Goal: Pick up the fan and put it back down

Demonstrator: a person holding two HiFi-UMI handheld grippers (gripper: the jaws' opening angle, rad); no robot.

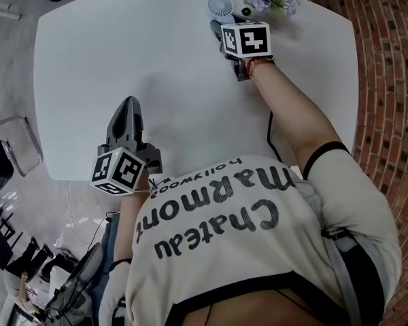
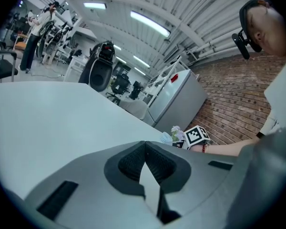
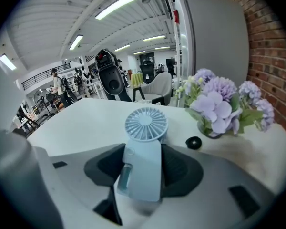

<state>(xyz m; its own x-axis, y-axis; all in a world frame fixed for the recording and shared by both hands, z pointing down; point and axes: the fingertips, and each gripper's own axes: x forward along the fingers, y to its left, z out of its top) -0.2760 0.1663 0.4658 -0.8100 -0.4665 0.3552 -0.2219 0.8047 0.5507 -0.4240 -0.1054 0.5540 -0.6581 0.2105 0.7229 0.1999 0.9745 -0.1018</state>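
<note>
Big white table (image 1: 156,60), and all the action sits at its far edge. The right gripper (image 1: 217,24) is reached out there, angled down, its jaws standing about half apart and clamped on the fan (image 3: 143,162). The left gripper (image 2: 145,147) hovers over the near edge, its 2 jaws closed tip to tip with nothing between them, so it looks like a spectator here.

My read: this is the grip stage of the pick-up. Whether the fan's base is off the table yet, I cannot tell. The next move calls for a straight, steady lift, then lowering it onto its base before the jaws let go.

The pale blue handle stands upright between the 2 dark pads (image 3: 178,168), filling the gap, with the round grille poking out beyond the tips. The purple flowers (image 3: 219,106) stand just beside it on the right, so any sideways swing risks a brush. A small black round cap (image 3: 194,142) lies between them.
</note>
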